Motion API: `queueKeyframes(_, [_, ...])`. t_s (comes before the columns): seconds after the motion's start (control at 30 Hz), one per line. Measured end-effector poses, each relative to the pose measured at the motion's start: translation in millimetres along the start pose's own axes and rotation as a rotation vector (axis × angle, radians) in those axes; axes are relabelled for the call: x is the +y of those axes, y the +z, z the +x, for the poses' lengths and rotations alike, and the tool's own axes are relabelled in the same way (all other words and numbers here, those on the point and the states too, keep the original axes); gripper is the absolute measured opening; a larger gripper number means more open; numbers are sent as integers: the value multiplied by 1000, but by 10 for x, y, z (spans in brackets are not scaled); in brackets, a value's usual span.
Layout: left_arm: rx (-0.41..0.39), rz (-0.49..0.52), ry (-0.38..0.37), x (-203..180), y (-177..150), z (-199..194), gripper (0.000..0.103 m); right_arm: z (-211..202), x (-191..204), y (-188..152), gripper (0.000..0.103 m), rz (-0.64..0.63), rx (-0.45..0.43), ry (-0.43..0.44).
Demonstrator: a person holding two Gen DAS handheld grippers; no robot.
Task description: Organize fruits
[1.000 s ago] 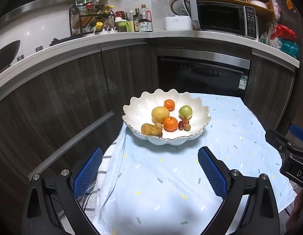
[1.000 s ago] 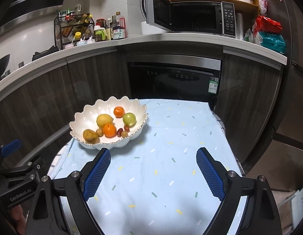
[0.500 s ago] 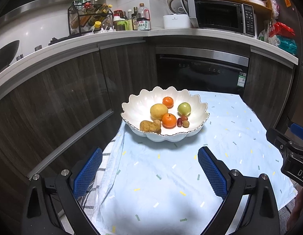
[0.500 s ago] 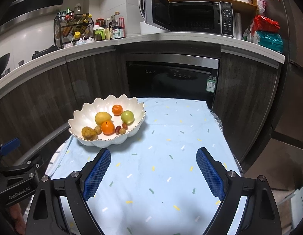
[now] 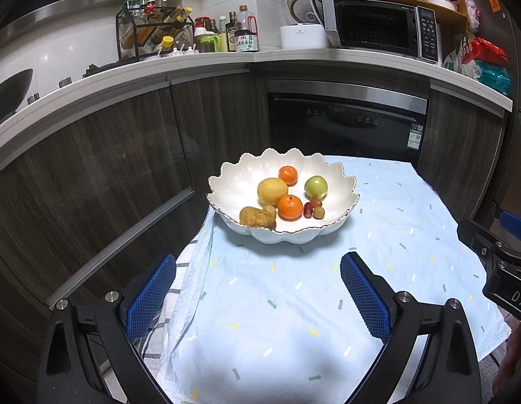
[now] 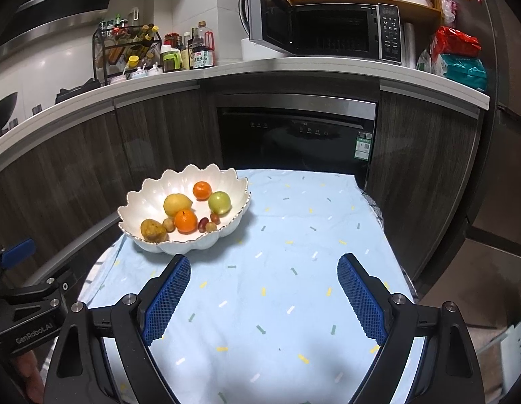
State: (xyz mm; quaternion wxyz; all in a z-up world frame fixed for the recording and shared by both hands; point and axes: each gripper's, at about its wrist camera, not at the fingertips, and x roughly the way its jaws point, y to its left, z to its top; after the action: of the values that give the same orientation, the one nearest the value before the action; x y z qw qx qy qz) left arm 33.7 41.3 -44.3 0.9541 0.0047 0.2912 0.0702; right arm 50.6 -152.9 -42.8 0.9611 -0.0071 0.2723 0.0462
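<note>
A white scalloped bowl (image 5: 341,215) stands at the far left of a light blue tablecloth (image 5: 294,303). In it lie a lemon (image 5: 272,191), two oranges (image 5: 289,207), a green apple (image 5: 316,187), a brown kiwi-like fruit (image 5: 257,217) and several small grapes (image 5: 312,209). My left gripper (image 5: 258,271) is open and empty, a little short of the bowl. My right gripper (image 6: 264,272) is open and empty over the cloth, with the bowl (image 6: 139,198) ahead to its left. The lemon (image 6: 177,204) and apple (image 6: 219,202) show there too.
Dark wood cabinets and a black dishwasher (image 5: 344,128) stand close behind the table. The counter above holds a bottle rack (image 5: 152,33), sauce bottles and a microwave (image 6: 327,30) with its door open. Each view shows the other gripper at its edge (image 5: 499,262).
Both grippers have drawn back slightly and risen, so the bowl sits a little farther and higher in both views. The fruits have not moved.
</note>
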Motion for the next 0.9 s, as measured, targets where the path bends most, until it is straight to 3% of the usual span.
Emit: queueKeyframes(0.9, [12, 5, -17, -8, -23, 43, 99, 20, 10, -16, 90, 4, 5, 3])
